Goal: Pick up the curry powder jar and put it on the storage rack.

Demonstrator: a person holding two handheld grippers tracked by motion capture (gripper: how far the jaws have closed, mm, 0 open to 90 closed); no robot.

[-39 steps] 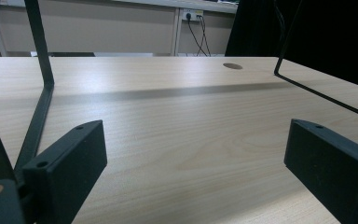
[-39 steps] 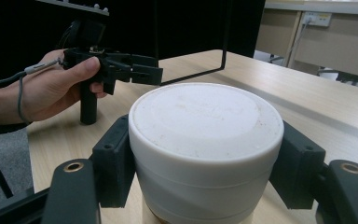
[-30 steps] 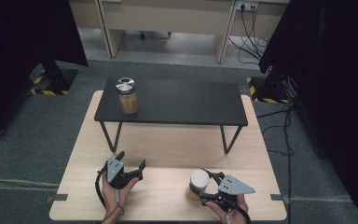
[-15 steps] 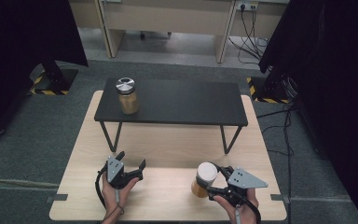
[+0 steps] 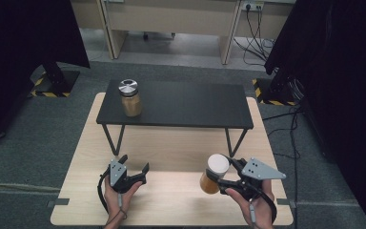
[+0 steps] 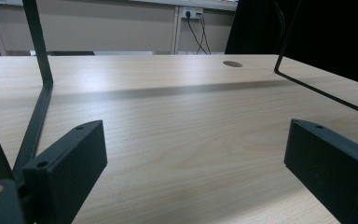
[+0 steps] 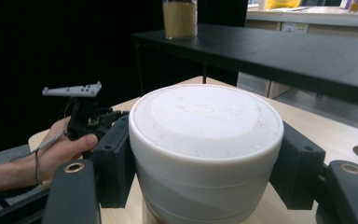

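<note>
My right gripper (image 5: 219, 176) is shut on a white-lidded jar (image 5: 213, 172) of brown powder and holds it up off the wooden table (image 5: 171, 148) at the front right. In the right gripper view the jaws press on both sides of the jar's white lid (image 7: 207, 126). My left gripper (image 5: 136, 167) rests at the front left of the table, open, with nothing between its jaws; in the left gripper view only bare wood lies between its pads (image 6: 70, 163). A second jar (image 5: 130, 98) with a silver lid stands on the left end of the black shelf (image 5: 186, 105).
The black shelf stands on thin metal legs (image 5: 112, 138) across the back half of the table. A cable hole (image 6: 233, 63) sits in the tabletop. Desks and cables lie beyond; black curtains hang at both sides.
My right gripper has lifted the white-lidded jar up off the table. The left gripper has stayed where it was.
</note>
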